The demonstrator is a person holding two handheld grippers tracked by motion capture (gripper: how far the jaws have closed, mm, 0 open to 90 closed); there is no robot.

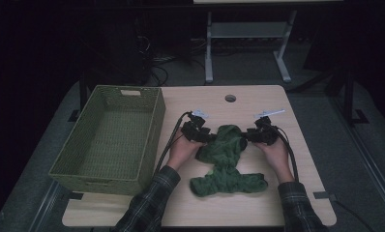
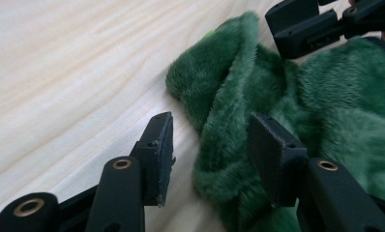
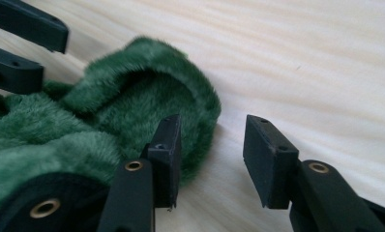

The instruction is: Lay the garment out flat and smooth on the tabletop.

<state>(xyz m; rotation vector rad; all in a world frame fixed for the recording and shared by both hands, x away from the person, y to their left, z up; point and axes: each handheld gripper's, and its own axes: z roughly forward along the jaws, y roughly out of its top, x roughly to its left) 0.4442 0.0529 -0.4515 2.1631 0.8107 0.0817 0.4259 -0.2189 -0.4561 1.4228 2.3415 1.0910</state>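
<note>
A fuzzy green cloth [image 1: 227,159] lies crumpled on the wooden table [image 1: 258,208], with a wider lump toward the front. My left gripper [image 1: 209,137] sits at its upper left edge and my right gripper [image 1: 245,138] at its upper right edge, pointing at each other. In the left gripper view the left gripper [image 2: 210,130] stands open, a fold of the cloth [image 2: 229,111] reaching into the gap without being pinched. In the right gripper view the right gripper [image 3: 212,130] is open over bare wood, its left jaw beside the cloth [image 3: 147,87].
A green woven basket [image 1: 152,125] stands at the table's left, close to the left hand. A round hole [image 1: 230,98] is in the tabletop near the far edge. White desk legs [image 1: 209,48] stand on the floor beyond.
</note>
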